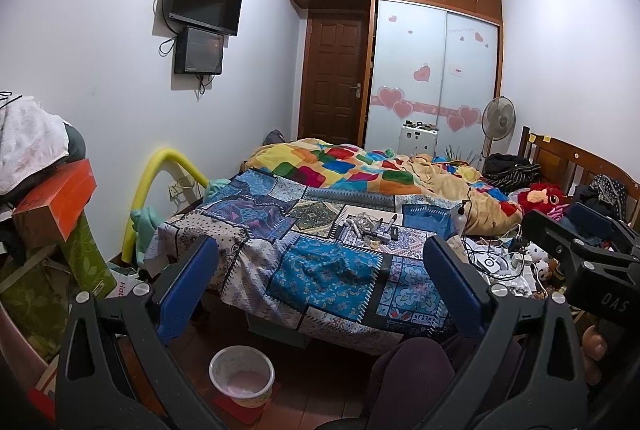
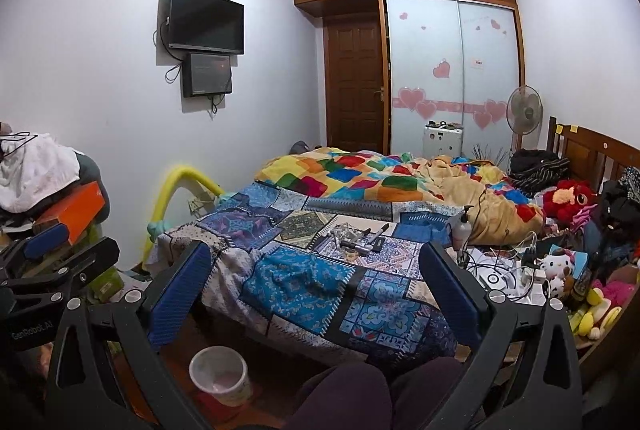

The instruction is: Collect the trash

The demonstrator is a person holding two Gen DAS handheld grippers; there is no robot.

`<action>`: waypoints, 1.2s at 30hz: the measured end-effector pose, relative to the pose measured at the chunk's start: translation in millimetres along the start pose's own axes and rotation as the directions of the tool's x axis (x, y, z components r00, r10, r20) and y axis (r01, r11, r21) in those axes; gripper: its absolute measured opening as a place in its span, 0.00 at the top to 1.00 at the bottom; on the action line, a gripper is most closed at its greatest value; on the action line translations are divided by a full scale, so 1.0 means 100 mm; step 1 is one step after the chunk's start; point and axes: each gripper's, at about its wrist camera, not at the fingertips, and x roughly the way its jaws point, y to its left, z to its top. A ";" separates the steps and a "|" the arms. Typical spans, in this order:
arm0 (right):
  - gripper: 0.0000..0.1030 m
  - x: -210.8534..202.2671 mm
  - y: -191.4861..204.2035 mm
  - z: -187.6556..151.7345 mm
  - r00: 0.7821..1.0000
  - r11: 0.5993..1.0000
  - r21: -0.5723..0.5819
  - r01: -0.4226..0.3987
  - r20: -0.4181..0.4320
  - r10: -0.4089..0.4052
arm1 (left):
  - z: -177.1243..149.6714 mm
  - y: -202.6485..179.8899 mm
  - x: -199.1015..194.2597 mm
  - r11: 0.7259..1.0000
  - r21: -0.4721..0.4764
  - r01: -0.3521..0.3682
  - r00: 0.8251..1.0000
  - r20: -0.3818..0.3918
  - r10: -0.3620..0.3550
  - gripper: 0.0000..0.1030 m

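Both my left gripper point(image 1: 320, 286) and right gripper point(image 2: 316, 290) stand wide and empty, well short of the light, crinkly wrapper litter point(image 1: 370, 226) mid-bedspread point(image 1: 320, 270); I judge pinching a raised edge best.

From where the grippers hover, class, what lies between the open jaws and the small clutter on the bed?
In both wrist views, only patchwork bedspread lies before the clutter; the bin stands lower, on the floor.
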 end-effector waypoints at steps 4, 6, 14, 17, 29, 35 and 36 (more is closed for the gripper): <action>0.00 0.00 0.00 -0.01 1.000 1.000 0.001 0.001 0.001 -0.001 | 0.00 0.00 0.00 1.000 0.001 0.000 1.000 0.001 0.000 0.00; 0.00 0.00 0.00 -0.01 1.000 1.000 0.000 0.001 0.003 -0.001 | 0.00 0.00 0.00 1.000 0.001 0.001 1.000 0.002 -0.001 0.00; 0.00 0.00 0.01 0.00 1.000 1.000 0.000 0.001 0.001 -0.001 | -0.01 0.01 -0.01 1.000 -0.002 0.001 1.000 0.001 -0.001 0.00; 0.00 0.00 0.01 0.00 1.000 1.000 -0.001 0.001 0.002 -0.001 | -0.01 0.01 0.00 1.000 -0.002 -0.001 1.000 0.002 0.001 0.00; 0.00 0.00 0.02 0.00 1.000 1.000 0.000 0.000 0.002 0.000 | 0.00 0.01 -0.01 1.000 -0.002 0.000 1.000 0.003 0.000 0.00; 0.00 0.00 0.02 -0.02 1.000 1.000 0.001 0.000 0.000 0.000 | 0.00 0.02 -0.01 1.000 -0.002 -0.004 1.000 0.006 0.004 0.00; 0.00 0.00 0.03 -0.02 1.000 1.000 0.001 -0.001 -0.002 0.001 | 0.00 0.02 -0.01 1.000 -0.005 -0.004 1.000 0.006 0.004 0.00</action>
